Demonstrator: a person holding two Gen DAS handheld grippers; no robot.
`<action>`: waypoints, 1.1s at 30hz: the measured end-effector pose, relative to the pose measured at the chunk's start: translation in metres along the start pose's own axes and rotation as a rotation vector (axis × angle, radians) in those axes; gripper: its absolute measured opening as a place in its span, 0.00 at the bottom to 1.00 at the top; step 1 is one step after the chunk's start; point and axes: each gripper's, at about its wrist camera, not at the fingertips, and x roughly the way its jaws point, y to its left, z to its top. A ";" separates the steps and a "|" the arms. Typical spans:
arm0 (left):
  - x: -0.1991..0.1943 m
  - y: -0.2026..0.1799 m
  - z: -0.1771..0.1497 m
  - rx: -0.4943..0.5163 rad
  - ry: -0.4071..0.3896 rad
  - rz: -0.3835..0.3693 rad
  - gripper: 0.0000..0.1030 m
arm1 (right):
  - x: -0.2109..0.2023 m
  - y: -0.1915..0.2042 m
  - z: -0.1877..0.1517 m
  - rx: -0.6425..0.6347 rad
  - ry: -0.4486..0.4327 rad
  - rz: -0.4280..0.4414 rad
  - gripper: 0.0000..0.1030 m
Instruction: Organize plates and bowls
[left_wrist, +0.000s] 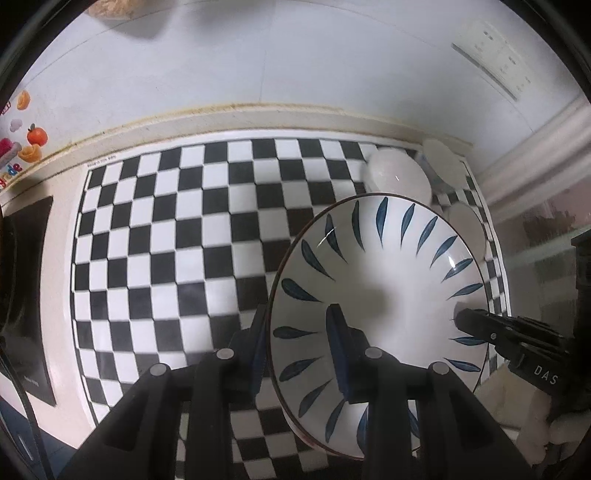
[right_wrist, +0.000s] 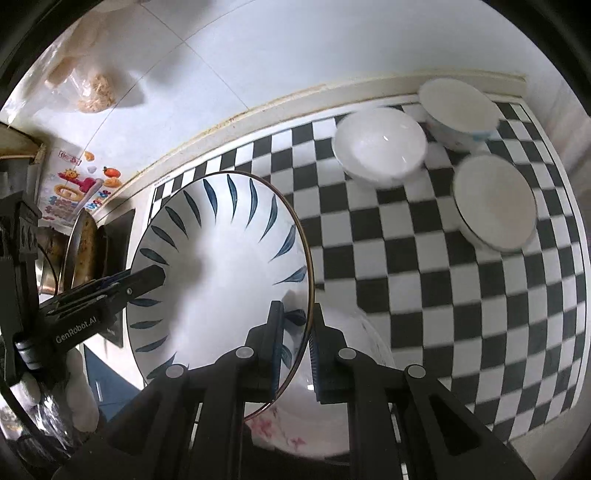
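We hold the leaf-pattern plate (left_wrist: 376, 280) over the checkered mat (left_wrist: 166, 240), tilted, one rim in each set of tongs. The left tongs (left_wrist: 295, 350) pinch its near rim, one finger under and one on the painted face; the right tongs (right_wrist: 295, 350) pinch the opposite rim the same way.

We judge the plate to be glazed ceramic: stiff, fairly heavy, slick and breakable, so the thin rim is the only hold, and a two-sided grip looks wise against slipping or twisting.

Below the plate, in the right wrist view, sits a floral-print dish (right_wrist: 314, 424); it looks empty, though only part shows. Beyond the plate, toward the wall, stand a plain white bowl (right_wrist: 380, 147), a bowl with a blue pattern outside (right_wrist: 458, 110) and a dark-rimmed bowl (right_wrist: 495, 199). All three appear empty, none stacked. The plate itself carries nothing.
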 end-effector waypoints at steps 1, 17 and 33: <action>0.002 -0.003 -0.004 0.004 0.010 0.000 0.27 | -0.001 -0.003 -0.006 0.005 0.003 0.000 0.14; 0.097 -0.038 -0.063 0.115 0.269 0.054 0.27 | 0.057 -0.068 -0.082 0.099 0.161 -0.057 0.13; 0.119 -0.047 -0.081 0.171 0.331 0.136 0.27 | 0.084 -0.079 -0.093 0.127 0.212 -0.059 0.13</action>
